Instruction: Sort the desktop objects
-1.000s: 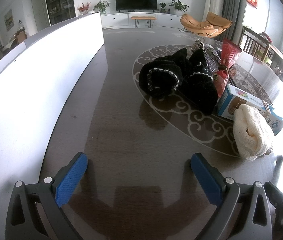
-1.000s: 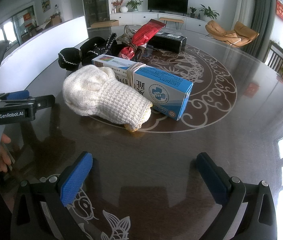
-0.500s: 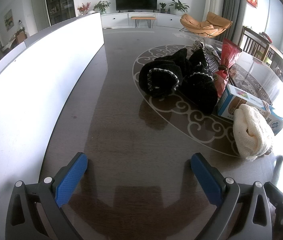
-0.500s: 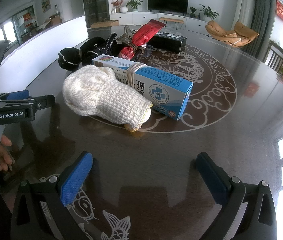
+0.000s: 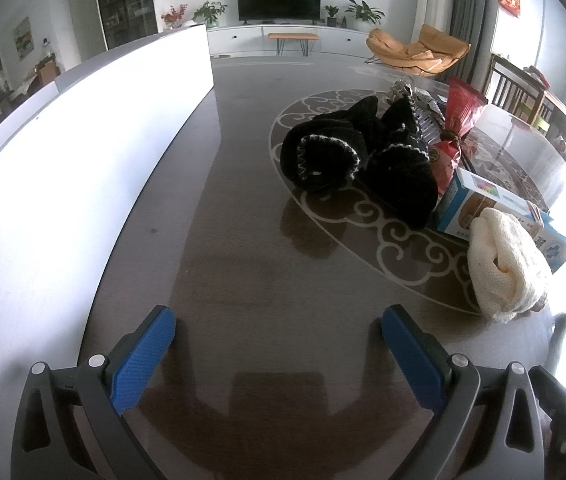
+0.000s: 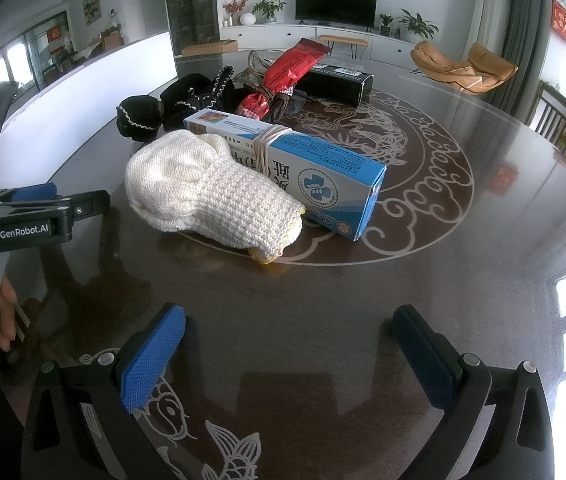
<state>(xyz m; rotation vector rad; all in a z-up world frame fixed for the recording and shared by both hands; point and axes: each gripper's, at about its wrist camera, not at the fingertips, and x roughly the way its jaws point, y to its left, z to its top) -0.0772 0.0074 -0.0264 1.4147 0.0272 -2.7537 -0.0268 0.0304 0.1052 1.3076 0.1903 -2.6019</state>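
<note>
Worktop (image 6: pixel 463 280) of dark glossy wood carries a pile at its patterned centre: blue-and-white carton (image 6: pixel 303 168) bound with a rubber band, cream knitted glove (image 6: pixel 211 196) leaning against it, black knitted gloves (image 5: pixel 363 156) behind. Both the left gripper (image 5: pixel 275 336) and right gripper (image 6: pixel 289 332) hover empty, fingers spread wide.

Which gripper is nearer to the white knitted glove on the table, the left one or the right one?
Probably the right gripper: the white knitted glove lies just ahead of its open fingers. For the left gripper, the glove sits ahead and far off to its right side.
</note>
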